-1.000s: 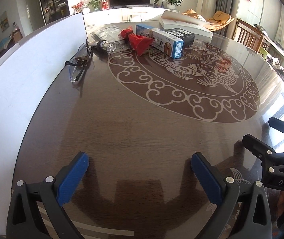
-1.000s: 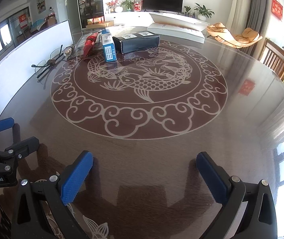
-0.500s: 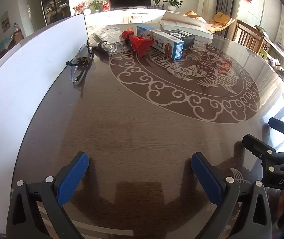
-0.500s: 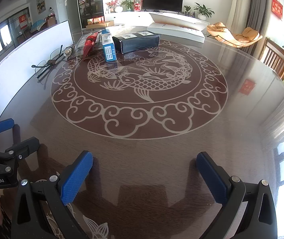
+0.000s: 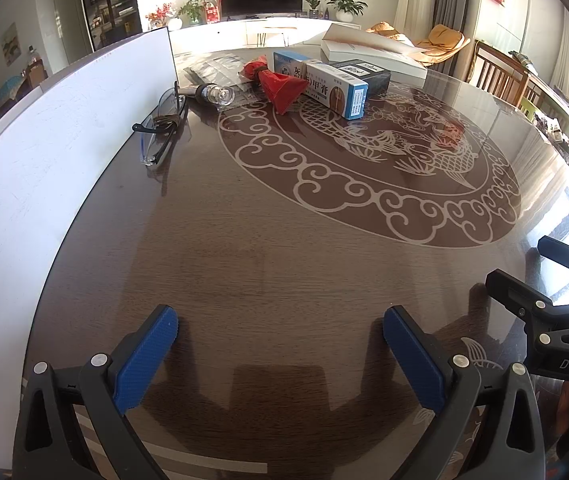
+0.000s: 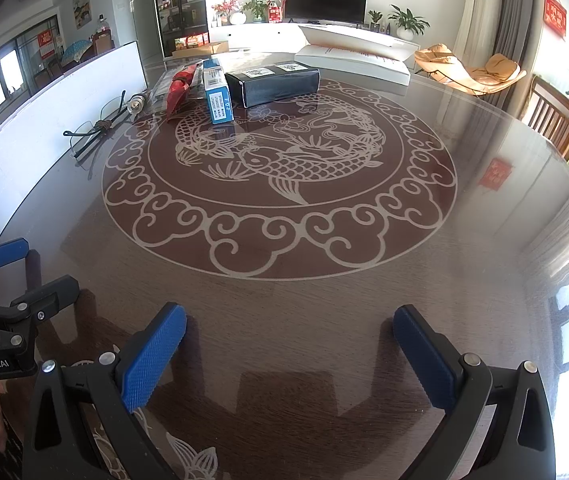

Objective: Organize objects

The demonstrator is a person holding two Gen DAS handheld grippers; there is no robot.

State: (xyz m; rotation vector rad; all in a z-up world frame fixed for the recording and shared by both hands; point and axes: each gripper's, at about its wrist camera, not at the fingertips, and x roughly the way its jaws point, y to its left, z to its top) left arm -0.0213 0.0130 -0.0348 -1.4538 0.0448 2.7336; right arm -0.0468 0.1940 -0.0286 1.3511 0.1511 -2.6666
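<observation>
Left wrist view: the left gripper (image 5: 280,340) is held low over the table (image 5: 284,264), fingers wide apart and empty; the right gripper (image 6: 290,342) is likewise spread, nothing between its pads. Since a second ago the left camera has been eased slightly forward, so the objects sit a little nearer; the right view is unchanged. An approach seems begun, with nothing yet sorted. Farther off, the glasses (image 5: 160,128) lie beside the white board (image 5: 44,140). Beyond them are the bulb (image 5: 216,94), red pouch (image 5: 282,84), blue box (image 5: 324,88) and black box (image 6: 272,84), clustered at the far side.
</observation>
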